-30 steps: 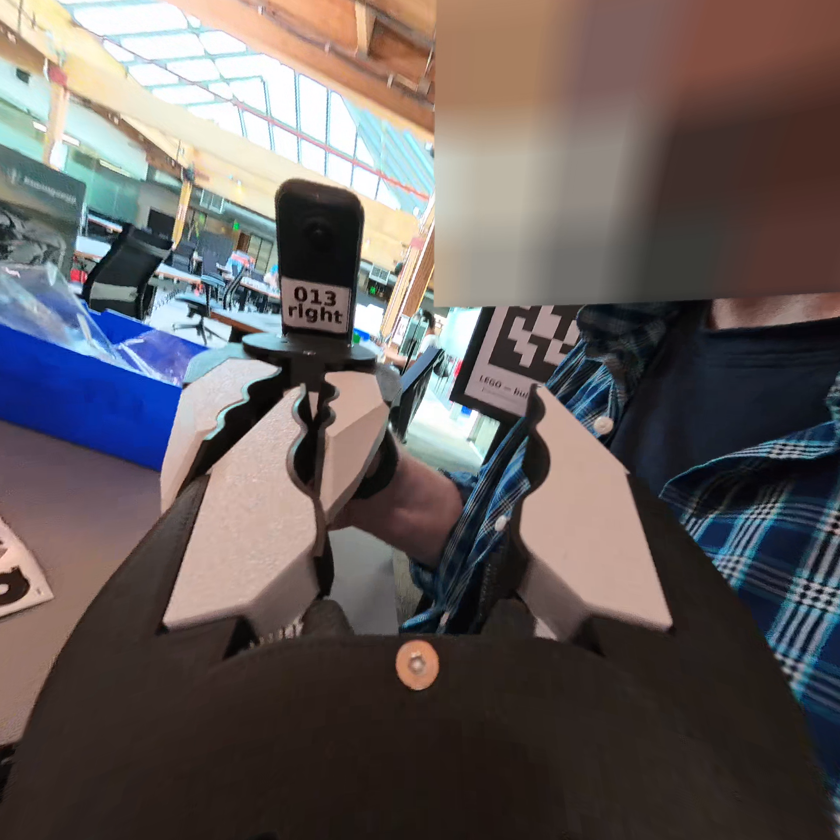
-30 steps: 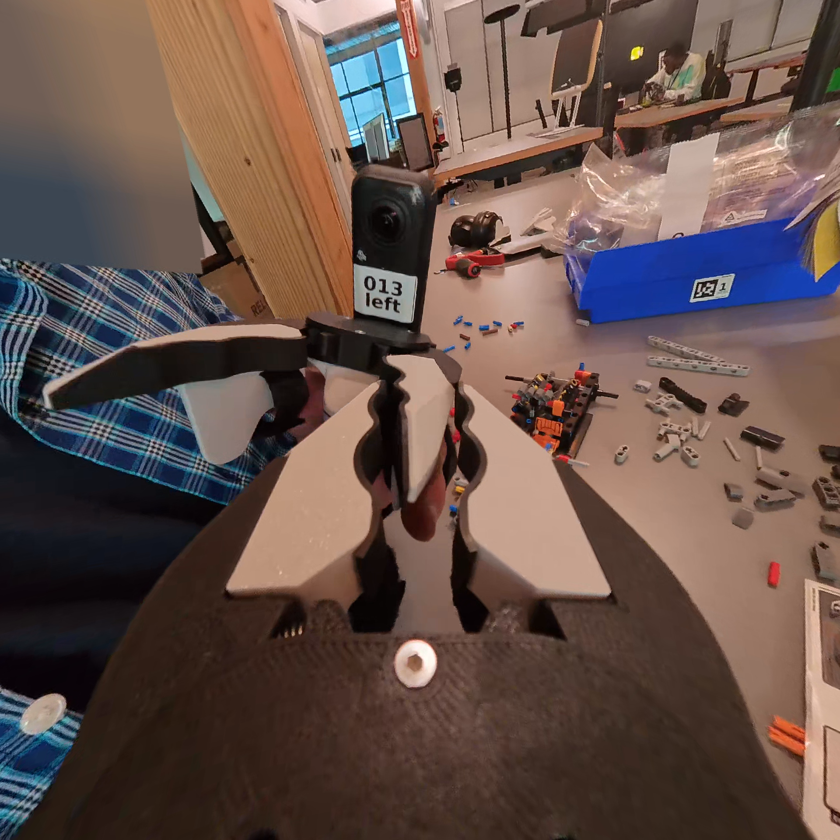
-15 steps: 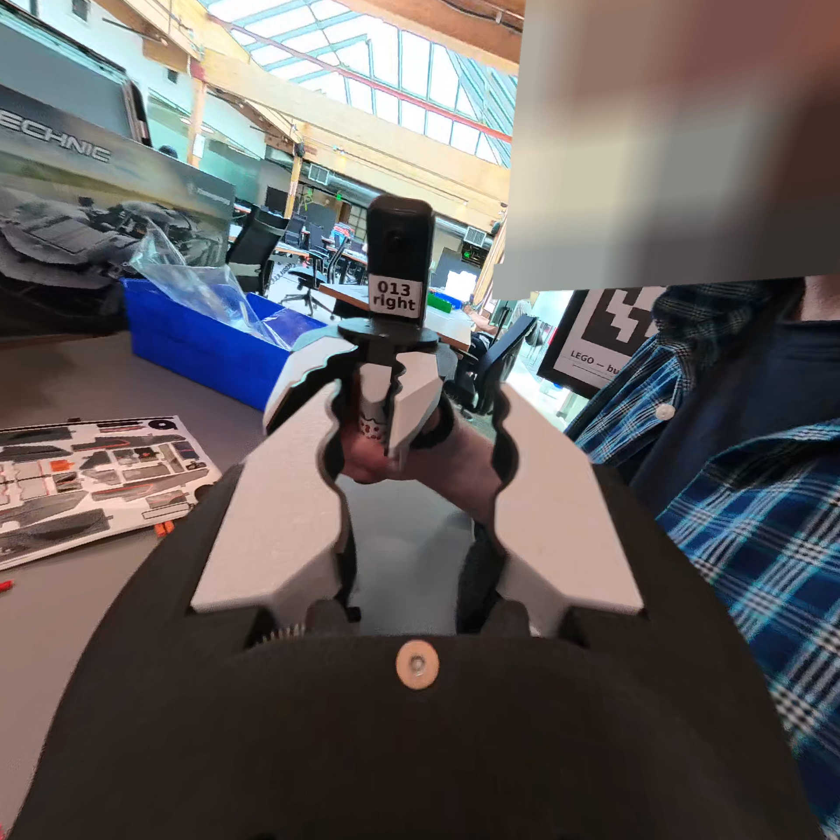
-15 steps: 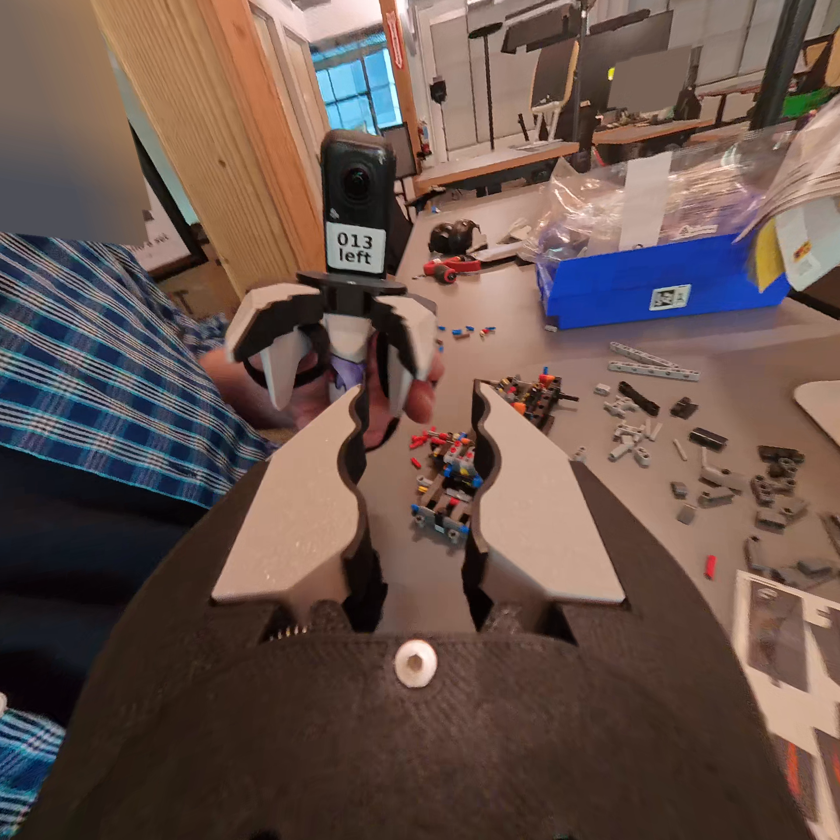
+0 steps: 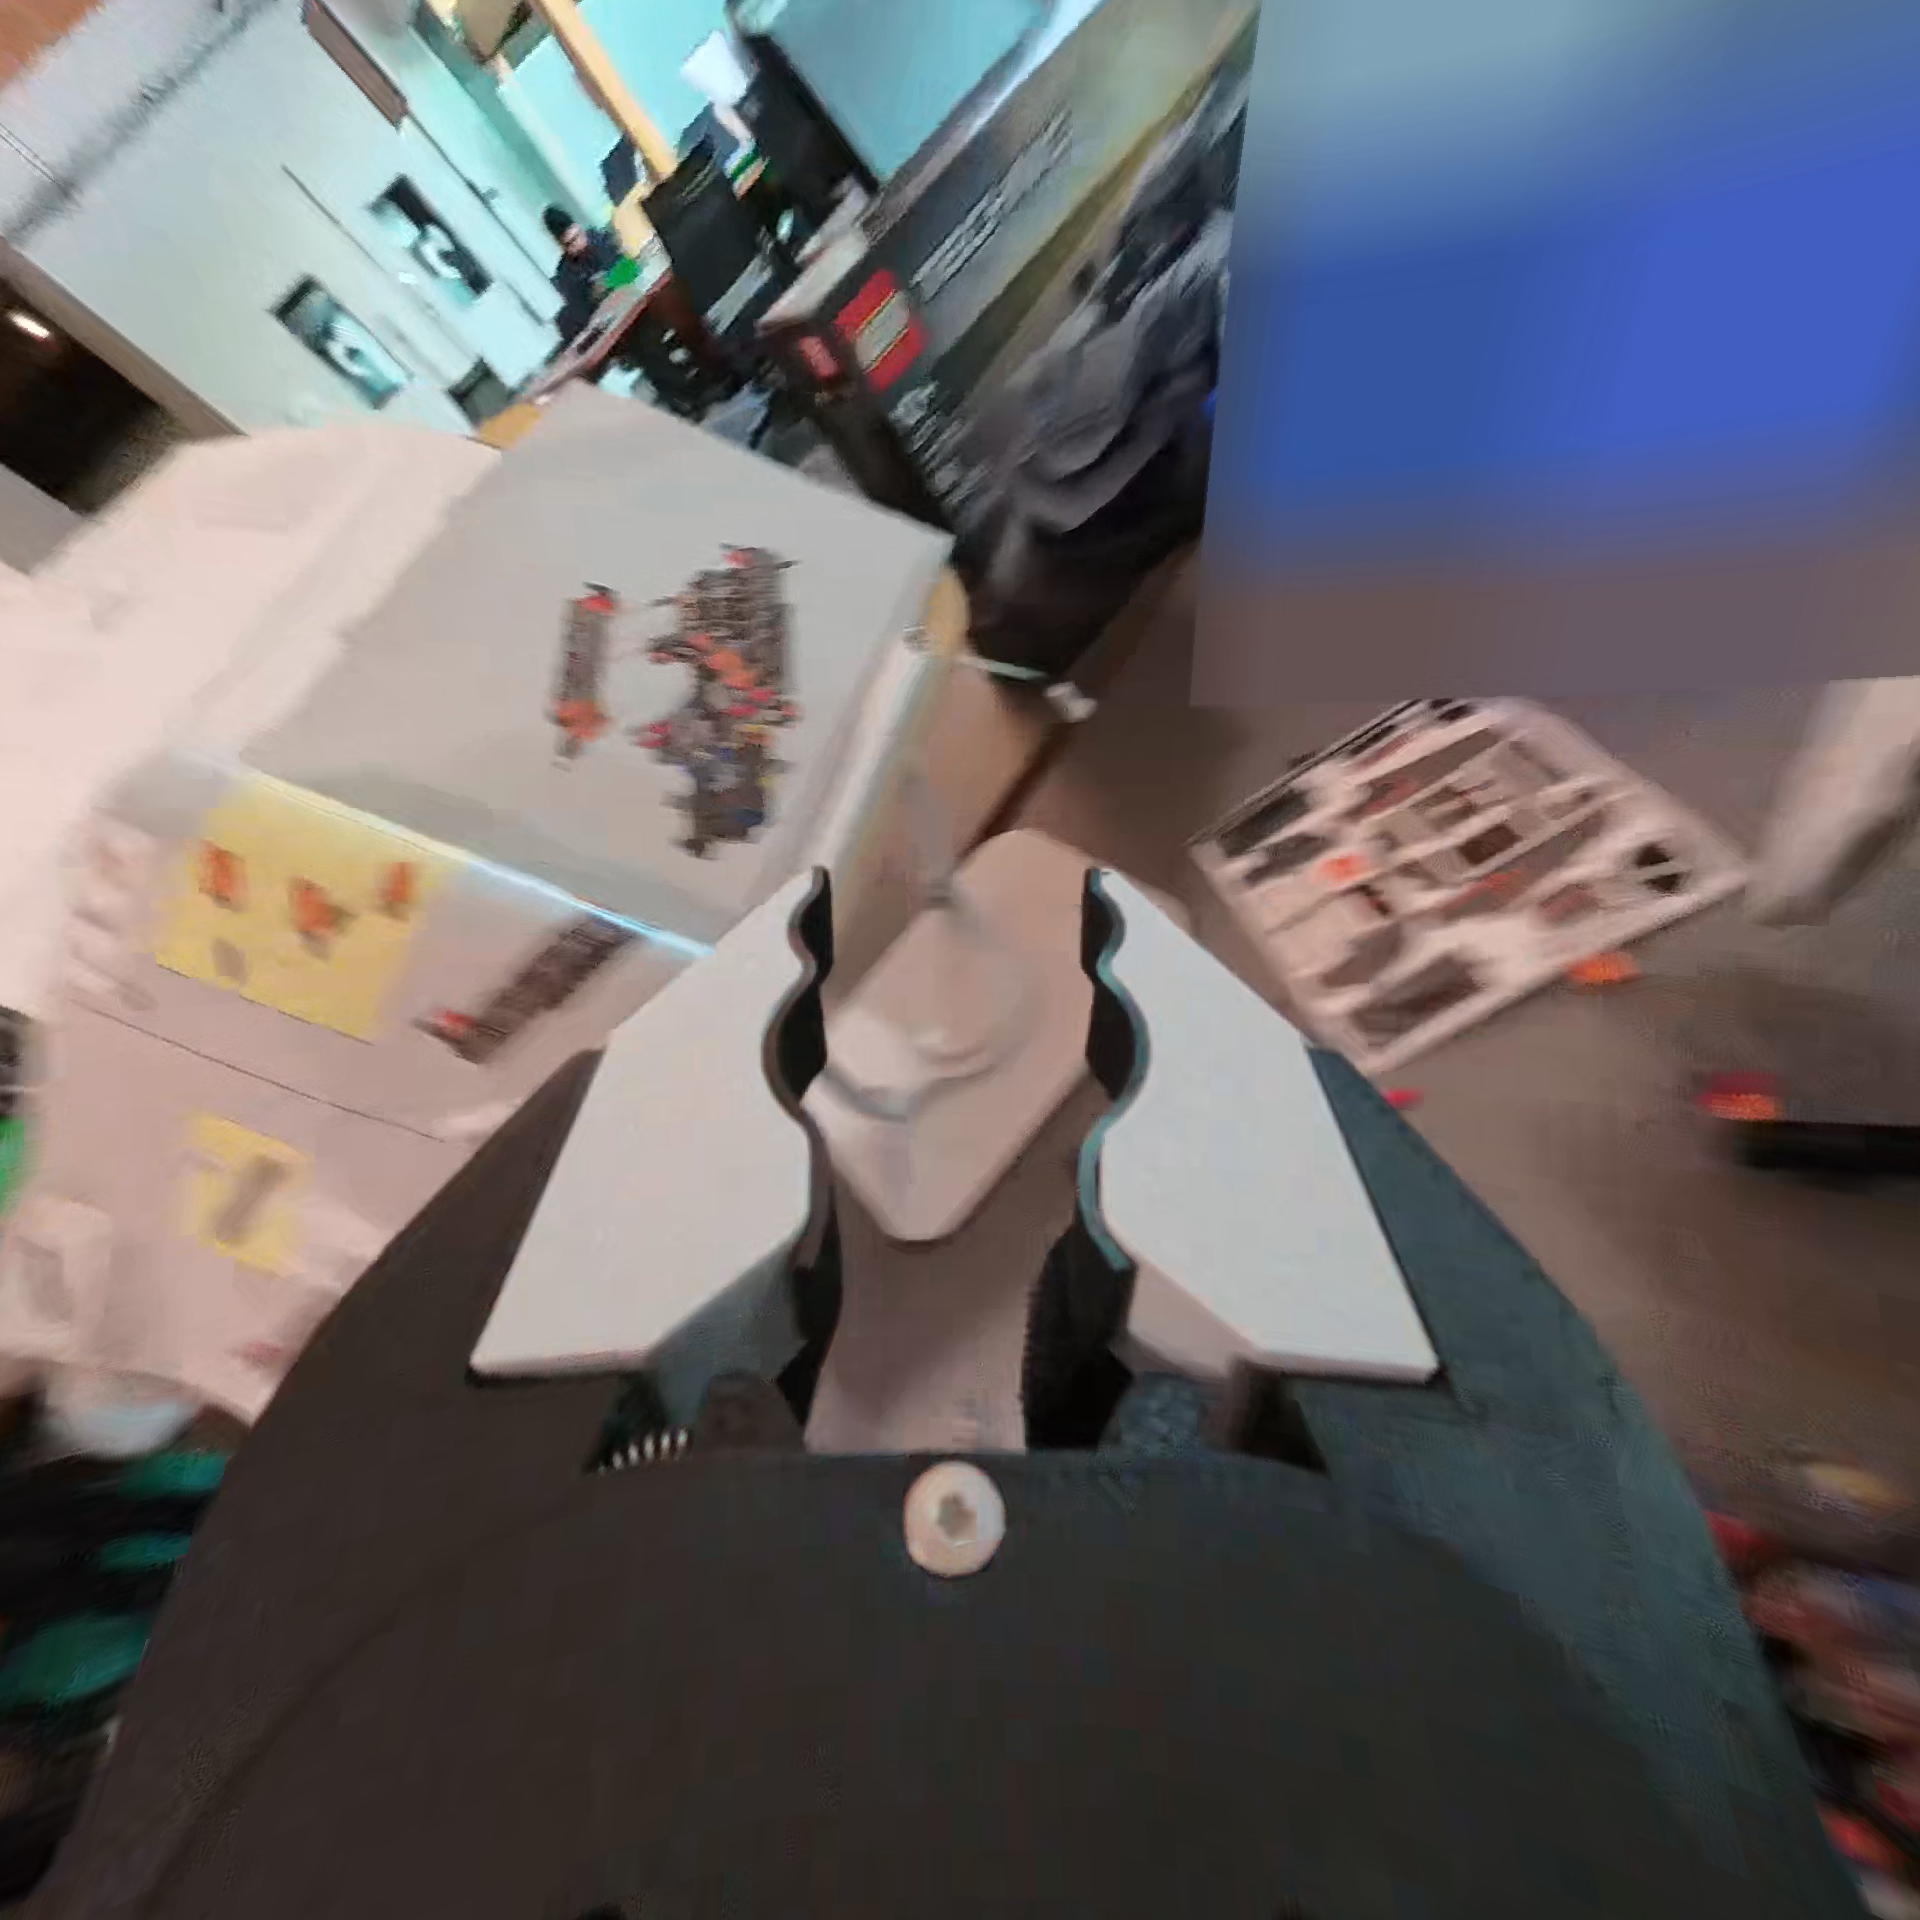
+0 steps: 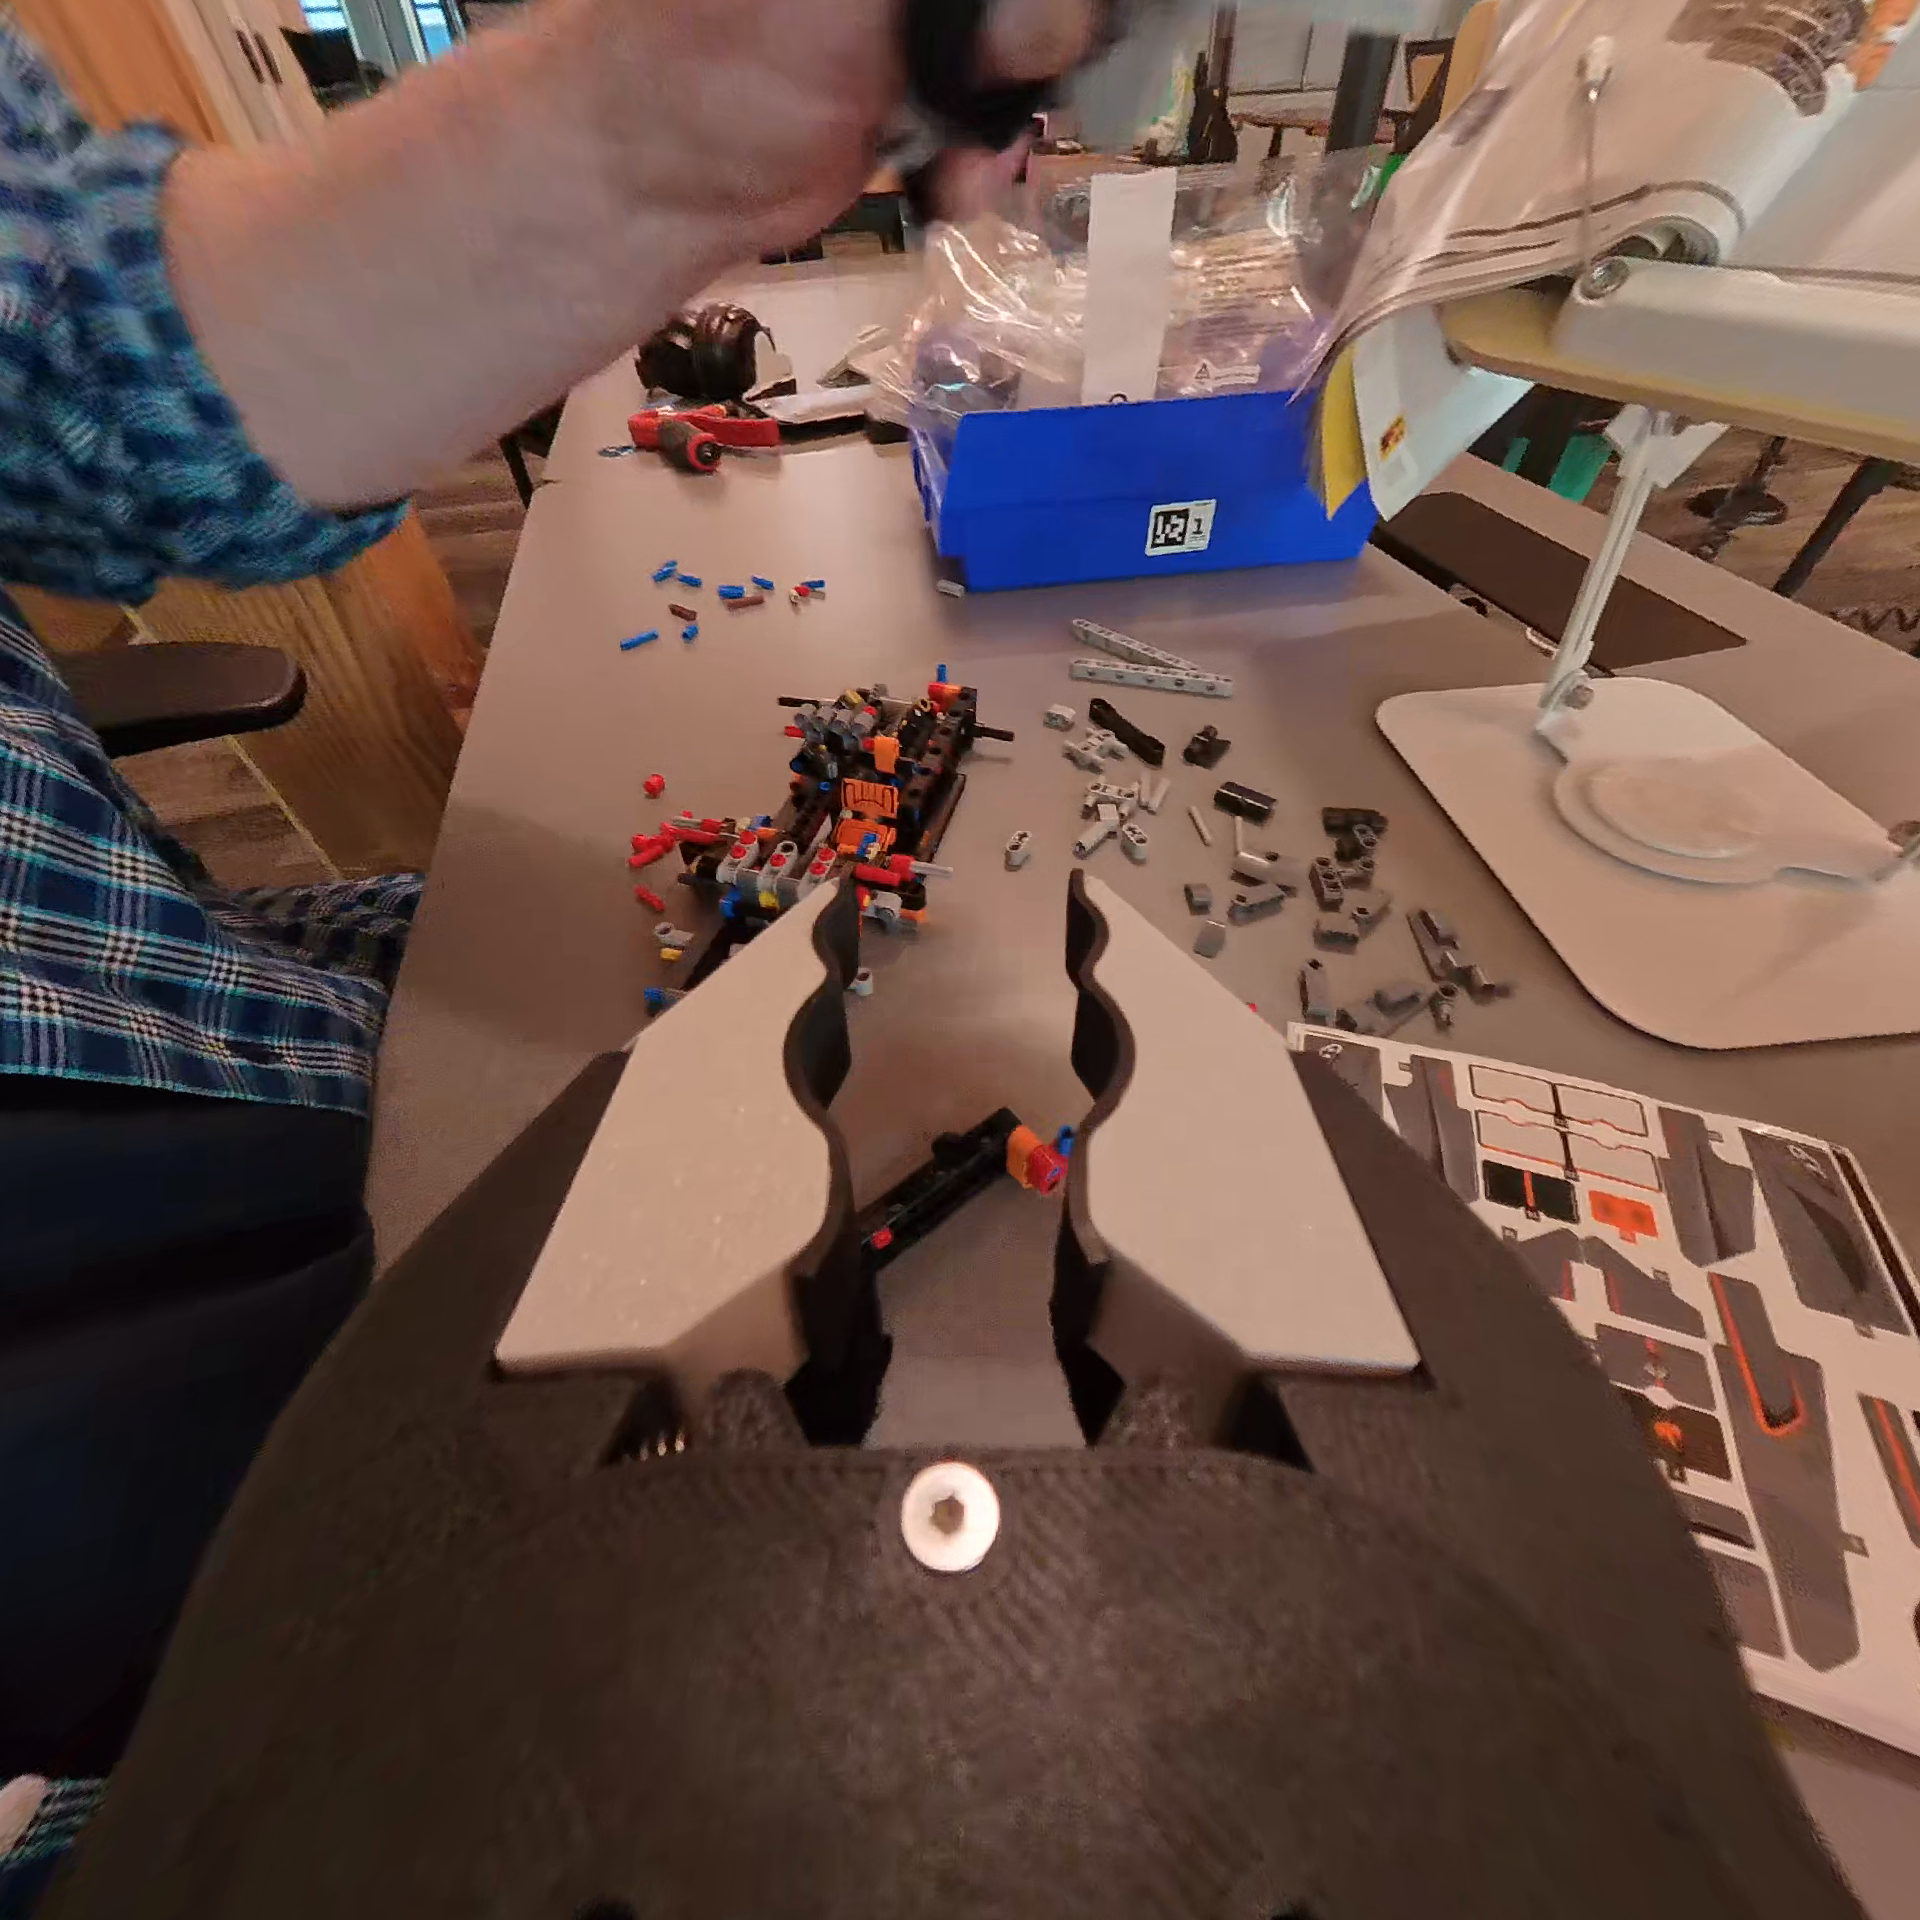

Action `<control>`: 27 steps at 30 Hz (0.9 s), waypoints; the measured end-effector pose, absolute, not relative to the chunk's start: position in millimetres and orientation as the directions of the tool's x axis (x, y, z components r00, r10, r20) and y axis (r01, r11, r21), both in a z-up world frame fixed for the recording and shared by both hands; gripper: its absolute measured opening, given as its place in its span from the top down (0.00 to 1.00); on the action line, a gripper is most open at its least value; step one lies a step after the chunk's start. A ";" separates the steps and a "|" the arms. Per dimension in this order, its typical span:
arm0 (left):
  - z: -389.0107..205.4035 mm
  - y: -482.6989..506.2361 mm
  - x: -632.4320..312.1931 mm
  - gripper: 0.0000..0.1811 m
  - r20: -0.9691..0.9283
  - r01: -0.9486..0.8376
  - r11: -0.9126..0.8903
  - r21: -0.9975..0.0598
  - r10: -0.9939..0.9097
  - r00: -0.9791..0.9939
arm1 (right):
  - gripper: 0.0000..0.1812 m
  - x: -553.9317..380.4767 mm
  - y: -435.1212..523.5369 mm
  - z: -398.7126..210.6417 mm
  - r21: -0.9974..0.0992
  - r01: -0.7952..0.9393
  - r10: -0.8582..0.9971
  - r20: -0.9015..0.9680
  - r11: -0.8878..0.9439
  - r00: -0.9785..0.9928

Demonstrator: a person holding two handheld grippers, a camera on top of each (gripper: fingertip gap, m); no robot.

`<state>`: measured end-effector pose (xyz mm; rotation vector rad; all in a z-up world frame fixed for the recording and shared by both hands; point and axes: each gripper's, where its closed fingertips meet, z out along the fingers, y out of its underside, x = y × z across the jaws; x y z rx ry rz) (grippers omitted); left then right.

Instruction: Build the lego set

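Note:
The partly built lego model (image 6: 862, 810), black with orange, red and blue parts, lies mid-table. A small black beam assembly with an orange end (image 6: 956, 1174) lies on the table, seen between my right fingers. My right gripper (image 6: 961, 894) is open and empty above the table, just short of the model. My left gripper (image 5: 956, 894) is open and empty and points at the open instruction booklet (image 5: 582, 665) on its white stand base (image 5: 925, 1091); this view is motion-blurred. The person's hand (image 6: 520, 208) shows raised at the top left of the right wrist view.
Loose grey and black parts (image 6: 1299, 883) lie right of the model, and small blue pins (image 6: 717, 603) behind it. A blue bin (image 6: 1143, 488) with plastic bags stands at the back. A sticker sheet (image 6: 1662, 1299) lies front right, the stand base (image 6: 1662, 831) far right, and a red tool (image 6: 707, 431) at the back left. Between my right fingertips and the partly built lego model (image 6: 862, 810) there is roughly 20 centimetres.
Both grippers have swung away from facing each other: the left now faces the booklet, the right looks down at the table. The right jaws have opened wider and the left have narrowed.

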<state>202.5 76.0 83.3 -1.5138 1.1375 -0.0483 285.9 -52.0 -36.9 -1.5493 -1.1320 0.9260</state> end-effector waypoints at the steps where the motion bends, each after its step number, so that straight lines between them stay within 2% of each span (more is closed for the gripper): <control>1: 89.3 104.6 200.4 0.75 -0.631 -0.684 0.182 -0.706 -0.599 0.492 | 0.79 286.5 -51.1 -37.6 -0.970 0.221 0.959 -0.037 -0.103 0.282; 3: 100.8 161.1 191.8 0.78 -0.753 -0.790 0.180 -0.586 -0.482 0.448 | 0.79 286.6 -50.4 -39.4 -0.970 0.216 0.958 -0.048 -0.113 0.284; 5: 103.7 203.1 183.0 0.81 -0.809 -0.842 0.168 -0.513 -0.423 0.408 | 0.79 287.0 -50.1 -41.3 -0.969 0.221 0.956 -0.046 -0.113 0.288; 9: 75.3 250.4 152.4 0.84 -0.795 -0.877 0.032 -0.479 -0.439 0.418 | 0.79 289.5 -47.4 -41.5 -0.970 0.210 0.954 -0.060 -0.126 0.294; 14: 75.4 249.9 150.9 0.86 -0.774 -0.837 0.067 -0.543 -0.427 0.468 | 0.79 291.6 -43.1 -45.4 -0.966 0.214 0.950 -0.077 -0.147 0.304; 16: 72.8 248.2 150.5 0.90 -0.765 -0.825 0.081 -0.560 -0.433 0.477 | 0.79 292.9 -40.8 -46.7 -0.965 0.214 0.947 -0.081 -0.153 0.311; 21: 71.3 248.4 147.8 0.94 -0.724 -0.770 0.102 -0.630 -0.435 0.535 | 0.79 297.8 -35.4 -48.7 -0.963 0.207 0.939 -0.097 -0.171 0.329; 23: 71.2 248.1 142.8 1.00 -0.705 -0.745 0.108 -0.659 -0.434 0.561 | 0.79 298.5 -35.1 -48.7 -0.963 0.205 0.939 -0.099 -0.174 0.330; 27: 67.6 246.3 134.8 1.00 -0.693 -0.736 0.093 -0.671 -0.432 0.577 | 0.79 297.3 -37.2 -47.2 -0.964 0.201 0.942 -0.101 -0.172 0.320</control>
